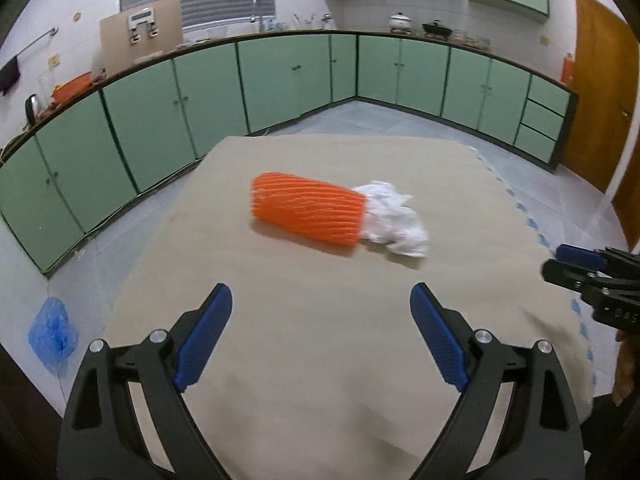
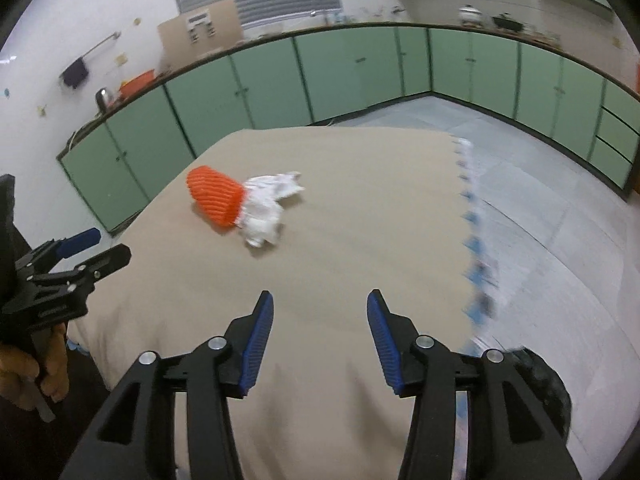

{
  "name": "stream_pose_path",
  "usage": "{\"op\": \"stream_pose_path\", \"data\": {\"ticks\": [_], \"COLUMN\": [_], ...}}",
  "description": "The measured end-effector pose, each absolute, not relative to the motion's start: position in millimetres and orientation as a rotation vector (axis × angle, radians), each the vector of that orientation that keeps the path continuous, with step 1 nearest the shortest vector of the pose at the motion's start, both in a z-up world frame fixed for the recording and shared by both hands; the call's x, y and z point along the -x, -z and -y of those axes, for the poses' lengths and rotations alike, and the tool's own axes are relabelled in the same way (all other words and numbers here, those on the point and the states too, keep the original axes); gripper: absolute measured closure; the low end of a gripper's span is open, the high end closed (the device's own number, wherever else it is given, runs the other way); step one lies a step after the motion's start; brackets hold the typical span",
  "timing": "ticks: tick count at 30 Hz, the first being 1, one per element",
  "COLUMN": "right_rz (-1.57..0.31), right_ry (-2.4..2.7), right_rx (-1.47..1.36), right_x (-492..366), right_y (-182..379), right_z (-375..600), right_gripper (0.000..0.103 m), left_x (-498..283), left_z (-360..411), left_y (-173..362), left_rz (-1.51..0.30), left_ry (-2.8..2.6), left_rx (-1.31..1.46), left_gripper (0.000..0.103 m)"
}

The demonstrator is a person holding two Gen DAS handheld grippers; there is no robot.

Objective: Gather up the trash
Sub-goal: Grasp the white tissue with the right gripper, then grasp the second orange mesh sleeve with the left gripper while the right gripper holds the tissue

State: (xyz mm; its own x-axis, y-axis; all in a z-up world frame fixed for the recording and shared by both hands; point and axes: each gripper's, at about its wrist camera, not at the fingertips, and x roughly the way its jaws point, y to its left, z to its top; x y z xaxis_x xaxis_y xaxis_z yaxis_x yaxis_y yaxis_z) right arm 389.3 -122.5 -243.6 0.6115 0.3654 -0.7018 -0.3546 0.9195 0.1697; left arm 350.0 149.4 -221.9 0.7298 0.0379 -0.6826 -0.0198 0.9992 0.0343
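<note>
An orange ribbed bin lies on its side on a beige mat, with crumpled white paper spilling from its open right end. My left gripper is open and empty, well short of the bin. In the right wrist view the bin and paper lie ahead and to the left. My right gripper is open and empty above the mat. Each gripper shows at the edge of the other's view: the right one, the left one.
Green kitchen cabinets line the far walls under a counter with pots and a sink. A blue plastic bag lies on the tiled floor left of the mat. A wooden door stands at the right. Grey tiles lie right of the mat.
</note>
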Motion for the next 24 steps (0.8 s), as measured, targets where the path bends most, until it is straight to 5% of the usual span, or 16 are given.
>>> {"op": "stream_pose_path", "data": {"ticks": [17,20,24], "right_rz": [-0.891,-0.919,-0.879], "right_ry": [-0.425,-0.415,-0.402], "right_rx": [0.105,0.1,0.09], "right_x": [-473,-480,-472], "right_y": [288,297,289], "right_z": [15,18,29], "right_gripper": [0.046,0.078,0.089], "left_x": [-384,-389,-399], "left_z": [-204,-207,-206], "left_y": [255,259,267], "left_rz": [-0.811,-0.826,-0.843], "left_ry": [-0.052,-0.042,-0.042], "left_rx": [0.022,0.026,0.02], "left_gripper": [0.018,0.025,0.031]}}
